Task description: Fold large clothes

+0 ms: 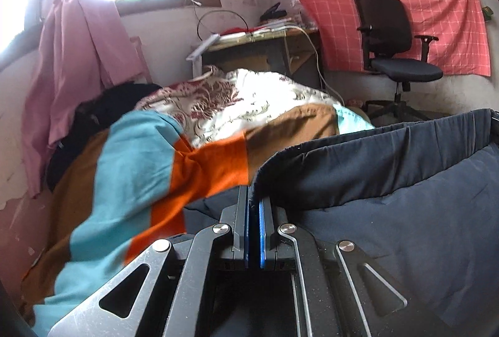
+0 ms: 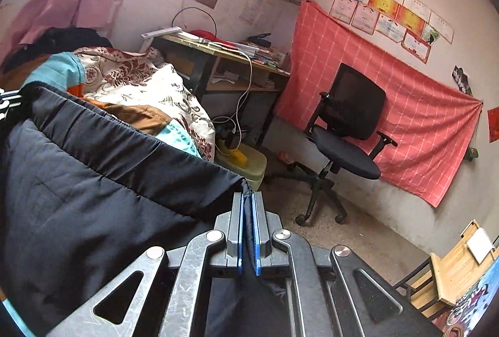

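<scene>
A large dark navy garment (image 1: 389, 181) stretches between my two grippers above the bed. My left gripper (image 1: 255, 196) is shut on its left corner, the hem running off to the right edge of the left wrist view. In the right wrist view the same garment (image 2: 93, 181) hangs to the left, and my right gripper (image 2: 248, 202) is shut on its right corner. The top hem sags slightly between the two grips. The rest of the cloth drapes down over the bed.
The bed carries a teal, orange and brown blanket (image 1: 140, 174) and a floral quilt (image 1: 237, 100). Beyond stand a cluttered desk (image 2: 224, 56), a black office chair (image 2: 349, 131) before a red checked cloth (image 2: 405, 118), and a green box (image 2: 246, 162) on the floor. Pink curtains (image 1: 78, 56) hang left.
</scene>
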Action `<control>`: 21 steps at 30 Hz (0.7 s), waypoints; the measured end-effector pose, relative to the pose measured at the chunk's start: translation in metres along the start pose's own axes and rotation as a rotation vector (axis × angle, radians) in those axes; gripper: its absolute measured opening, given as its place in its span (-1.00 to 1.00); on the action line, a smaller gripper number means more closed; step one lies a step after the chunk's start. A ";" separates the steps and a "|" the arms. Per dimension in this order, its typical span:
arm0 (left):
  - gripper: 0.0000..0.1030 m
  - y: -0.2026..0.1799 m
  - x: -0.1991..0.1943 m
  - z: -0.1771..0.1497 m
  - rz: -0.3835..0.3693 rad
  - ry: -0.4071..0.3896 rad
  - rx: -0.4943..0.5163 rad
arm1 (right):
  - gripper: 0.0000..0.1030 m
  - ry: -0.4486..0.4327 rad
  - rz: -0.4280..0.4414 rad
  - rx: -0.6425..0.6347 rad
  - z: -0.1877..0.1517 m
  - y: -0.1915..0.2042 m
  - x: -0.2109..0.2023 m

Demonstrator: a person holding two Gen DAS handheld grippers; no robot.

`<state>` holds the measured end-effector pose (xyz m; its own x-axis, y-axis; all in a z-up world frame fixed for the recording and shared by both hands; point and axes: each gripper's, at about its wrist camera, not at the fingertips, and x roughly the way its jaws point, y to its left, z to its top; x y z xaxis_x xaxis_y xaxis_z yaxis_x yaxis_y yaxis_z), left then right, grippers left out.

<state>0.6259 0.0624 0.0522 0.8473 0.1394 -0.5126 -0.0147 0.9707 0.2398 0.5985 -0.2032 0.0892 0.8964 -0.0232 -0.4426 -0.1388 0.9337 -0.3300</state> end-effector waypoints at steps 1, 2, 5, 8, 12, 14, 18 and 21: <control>-0.93 -0.002 0.005 -0.002 0.000 0.005 0.002 | -0.90 0.003 -0.001 0.005 -0.003 0.001 0.007; -0.93 -0.003 0.010 -0.004 0.001 0.012 0.005 | -0.90 0.009 -0.002 0.007 -0.005 0.003 0.012; -0.93 -0.005 0.025 -0.009 -0.003 0.034 0.007 | -0.90 0.019 -0.004 0.004 -0.014 0.007 0.028; -0.93 -0.009 0.037 -0.013 -0.001 0.051 0.009 | -0.89 0.029 0.009 0.006 -0.019 0.008 0.040; -0.92 -0.012 0.049 -0.016 -0.006 0.066 0.014 | -0.89 0.035 0.018 0.012 -0.023 0.011 0.054; -0.91 -0.013 0.055 -0.018 -0.013 0.078 0.018 | -0.88 0.044 0.022 0.013 -0.026 0.013 0.061; -0.90 -0.017 0.061 -0.021 -0.015 0.091 0.047 | -0.81 0.070 0.039 0.024 -0.032 0.016 0.076; -0.88 -0.017 0.062 -0.021 -0.015 0.089 0.059 | -0.79 0.101 0.046 0.018 -0.036 0.021 0.087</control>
<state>0.6670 0.0586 -0.0010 0.7963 0.1449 -0.5873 0.0306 0.9600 0.2784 0.6585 -0.1982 0.0140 0.8422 -0.0149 -0.5390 -0.1706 0.9410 -0.2924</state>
